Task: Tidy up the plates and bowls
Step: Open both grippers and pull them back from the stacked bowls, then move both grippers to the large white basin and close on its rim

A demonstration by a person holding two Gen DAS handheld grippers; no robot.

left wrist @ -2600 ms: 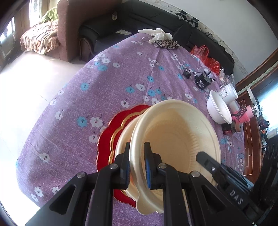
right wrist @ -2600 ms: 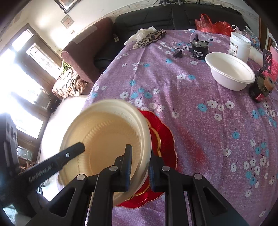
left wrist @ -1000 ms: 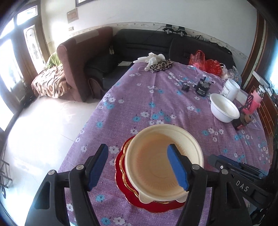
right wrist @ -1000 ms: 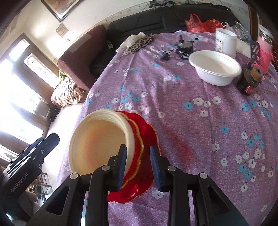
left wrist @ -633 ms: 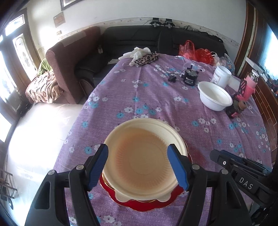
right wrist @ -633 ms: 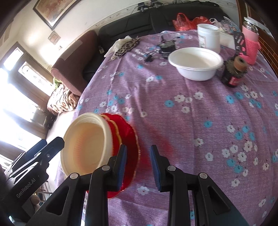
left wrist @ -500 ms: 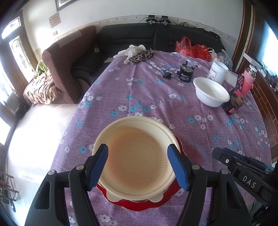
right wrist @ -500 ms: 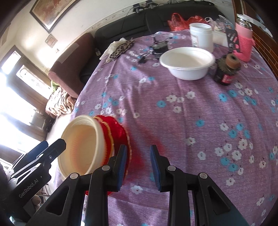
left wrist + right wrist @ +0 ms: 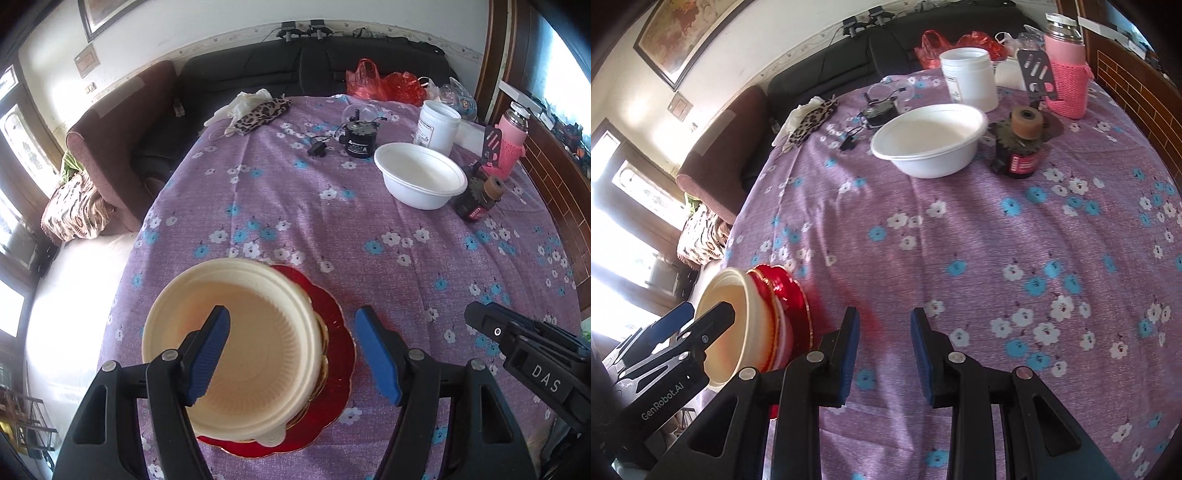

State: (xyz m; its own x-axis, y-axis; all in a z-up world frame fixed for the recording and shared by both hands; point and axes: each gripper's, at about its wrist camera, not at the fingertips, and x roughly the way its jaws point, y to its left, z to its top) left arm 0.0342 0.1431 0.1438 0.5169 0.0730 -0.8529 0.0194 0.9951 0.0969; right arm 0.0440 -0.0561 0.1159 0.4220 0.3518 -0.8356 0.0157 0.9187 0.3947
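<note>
A cream bowl sits on a stack with a red scalloped plate at the bottom, near the table's front left edge. My left gripper is open and empty, held above the stack's right side. A white bowl stands at the back right. In the right wrist view the stack is at lower left and the white bowl is far ahead. My right gripper is open and empty above bare purple cloth, right of the stack.
Around the white bowl stand a white jar, a dark bottle, a pink flask and a black device with cable. A leopard-print cloth lies at the far edge. A sofa and an armchair stand beyond the table.
Both grippers let go of the cream bowl, now resting on the stack, and drew back. Both views have swung right; the right gripper has left the stack and is over bare cloth.
</note>
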